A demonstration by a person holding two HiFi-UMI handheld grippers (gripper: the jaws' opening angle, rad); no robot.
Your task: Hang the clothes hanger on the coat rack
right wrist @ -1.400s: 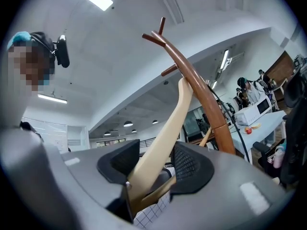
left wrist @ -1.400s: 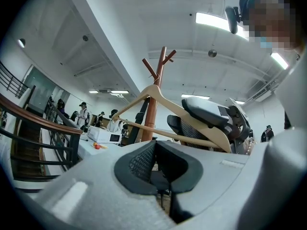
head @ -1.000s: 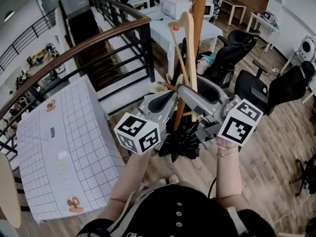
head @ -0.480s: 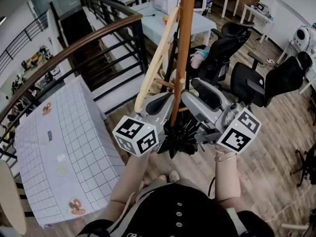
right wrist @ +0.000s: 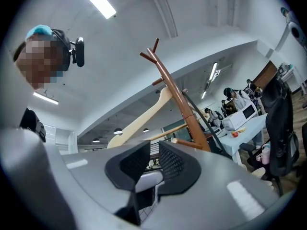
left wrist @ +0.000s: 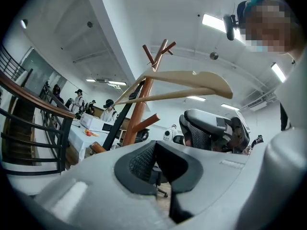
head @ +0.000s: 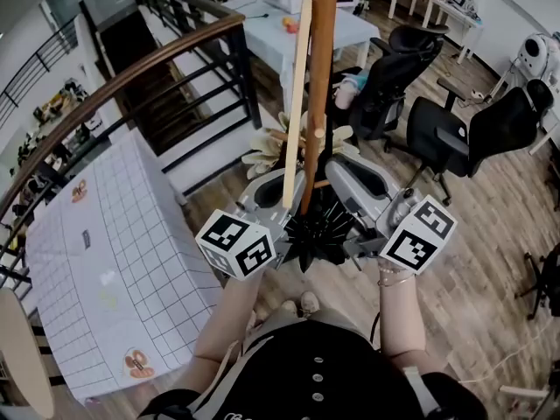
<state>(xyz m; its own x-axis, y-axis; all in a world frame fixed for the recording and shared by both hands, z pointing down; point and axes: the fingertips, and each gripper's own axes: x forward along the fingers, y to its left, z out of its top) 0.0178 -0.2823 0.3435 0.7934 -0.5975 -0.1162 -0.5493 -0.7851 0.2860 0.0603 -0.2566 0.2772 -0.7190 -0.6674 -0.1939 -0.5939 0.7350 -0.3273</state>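
Pale wooden clothes hanger (head: 297,103) hangs edge-on against the brown wooden coat rack pole (head: 321,77), on the pole's left in the head view; its hook cannot be made out. Both tools sit low, on either side of the pole. Left gripper (left wrist: 160,163): jaws apart, nothing between them. Right gripper (right wrist: 152,159): jaws closing, narrow gap, nothing in it. From both gripper views the hanger is above and beyond the jaws, untouched by them.
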